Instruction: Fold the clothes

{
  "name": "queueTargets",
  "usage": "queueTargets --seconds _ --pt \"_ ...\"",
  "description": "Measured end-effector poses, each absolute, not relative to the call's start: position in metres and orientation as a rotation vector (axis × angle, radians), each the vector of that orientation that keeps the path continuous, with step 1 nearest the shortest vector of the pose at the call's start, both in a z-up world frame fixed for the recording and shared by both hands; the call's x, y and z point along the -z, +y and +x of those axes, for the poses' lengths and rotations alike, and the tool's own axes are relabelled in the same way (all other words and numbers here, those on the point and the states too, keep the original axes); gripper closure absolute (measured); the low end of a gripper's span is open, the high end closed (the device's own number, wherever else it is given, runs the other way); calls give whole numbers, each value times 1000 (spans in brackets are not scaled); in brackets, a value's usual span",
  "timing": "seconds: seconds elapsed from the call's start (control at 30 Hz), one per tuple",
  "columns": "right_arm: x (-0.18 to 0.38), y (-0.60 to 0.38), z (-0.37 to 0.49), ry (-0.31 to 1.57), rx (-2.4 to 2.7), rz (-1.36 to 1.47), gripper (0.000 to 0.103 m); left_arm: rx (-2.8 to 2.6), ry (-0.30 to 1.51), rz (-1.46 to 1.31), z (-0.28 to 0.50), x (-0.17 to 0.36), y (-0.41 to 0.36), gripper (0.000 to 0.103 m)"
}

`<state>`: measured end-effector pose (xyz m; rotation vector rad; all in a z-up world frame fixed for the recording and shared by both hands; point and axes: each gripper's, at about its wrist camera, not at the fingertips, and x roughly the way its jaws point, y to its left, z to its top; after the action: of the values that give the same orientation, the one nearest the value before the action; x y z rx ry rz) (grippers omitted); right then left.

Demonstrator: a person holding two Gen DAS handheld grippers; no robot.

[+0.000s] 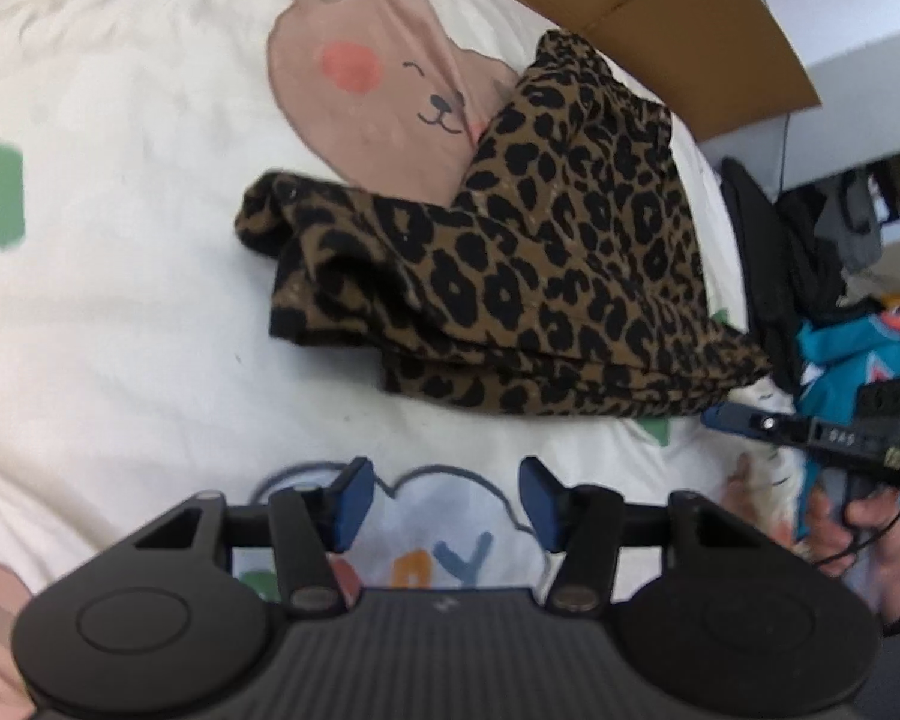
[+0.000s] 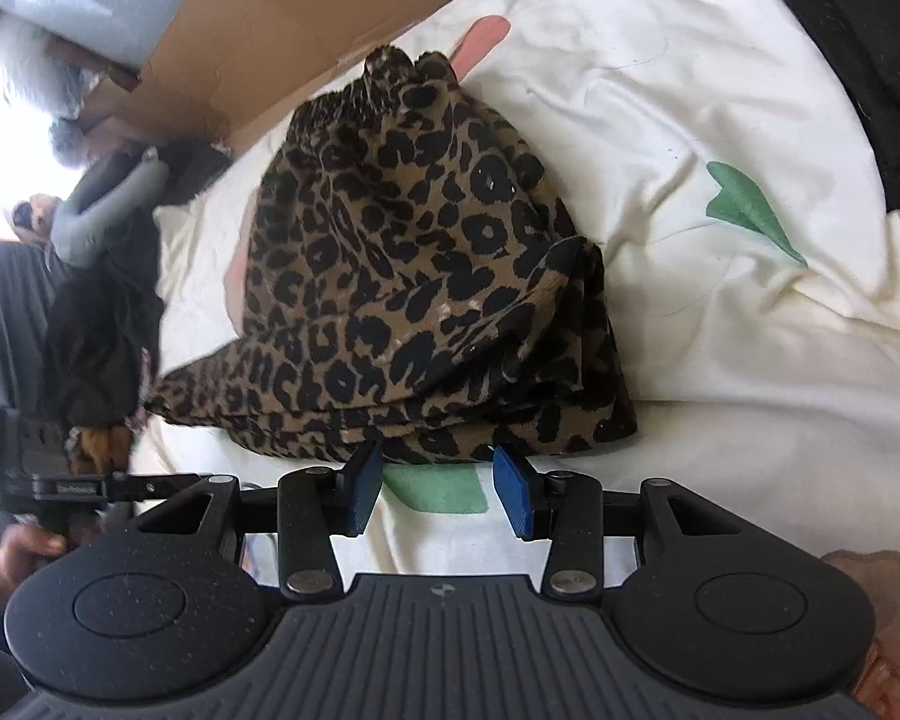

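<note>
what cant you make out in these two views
- Left wrist view: part of the bear print is covered by the leopard garment.
- Right wrist view: the garment's underside and inner layers, hidden by its own folds.
- Both views: the cardboard box, cut off by the frame edge.

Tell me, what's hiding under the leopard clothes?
The leopard-print garment lies on the white bedspread, covering part of its printed bear face and a green patch. Anything else beneath stays hidden.
</note>
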<state>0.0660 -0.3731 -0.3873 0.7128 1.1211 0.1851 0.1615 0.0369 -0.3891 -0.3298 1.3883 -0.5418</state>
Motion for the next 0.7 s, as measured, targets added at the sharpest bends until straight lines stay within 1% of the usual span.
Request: queueTargets --seconds 0.2,0.27,0.33,0.4,0.6,0.7 --pt "384 -364 72 1143 -174 616 56 492 1372 -302 169 388 43 49" --pt "382 -360 75 1158 -175 563 57 470 1380 -331 172 390 46 50" --pt "379 -356 78 1172 -177 509 61 455 1393 -368 175 393 48 53" --pt "378 -355 80 1183 -168 476 66 457 1392 -357 176 393 46 53" --pt "374 -352 82 1163 -166 462 70 440 1383 -331 183 391 46 54" --pt "366 -354 81 1134 -180 458 71 437 1367 -332 189 386 46 54"
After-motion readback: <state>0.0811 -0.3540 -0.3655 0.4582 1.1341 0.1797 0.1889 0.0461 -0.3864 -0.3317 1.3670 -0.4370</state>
